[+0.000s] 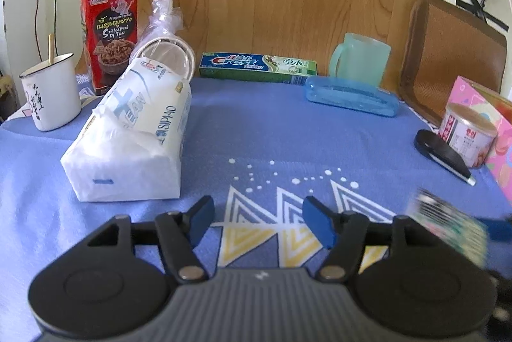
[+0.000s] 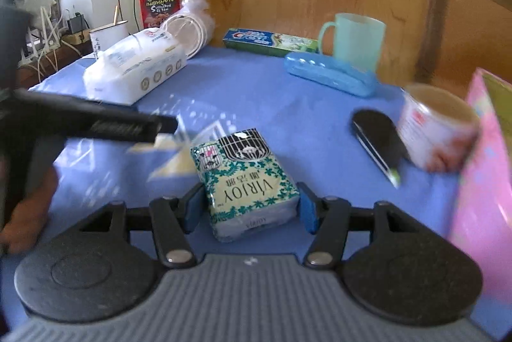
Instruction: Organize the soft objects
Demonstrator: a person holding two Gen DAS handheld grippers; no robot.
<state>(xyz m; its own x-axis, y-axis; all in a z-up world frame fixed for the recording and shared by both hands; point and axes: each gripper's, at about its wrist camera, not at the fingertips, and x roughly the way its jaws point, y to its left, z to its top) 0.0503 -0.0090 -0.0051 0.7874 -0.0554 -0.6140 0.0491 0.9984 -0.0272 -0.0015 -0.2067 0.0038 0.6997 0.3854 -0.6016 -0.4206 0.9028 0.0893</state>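
Right gripper [image 2: 251, 206] straddles the small tissue pack [image 2: 246, 182]; the blue fingers [image 2: 193, 209] sit close on both sides of the pack, left pad at its edge, right pad just beside it; firm contact cannot be confirmed from the blurred view. Pack lies on the blue counter [image 2: 256, 92], label toward the camera. Left gripper [image 1: 257, 222] hovers over the patterned cloth area, fingers partly spread, nothing between them. In the left wrist view the same small pack [image 1: 448, 226] shows blurred at the right edge. Large tissue pack [image 1: 134, 134] lies at the left of the counter, one end toward the left gripper. Behind it: red snack bag [image 1: 110, 31], enamel mug [image 1: 51, 91]. Along the back: toothpaste box [image 1: 259, 67], green cup [image 1: 361, 59], blue case [image 1: 352, 97]. At right: can [image 1: 468, 134], black object [image 1: 443, 155].
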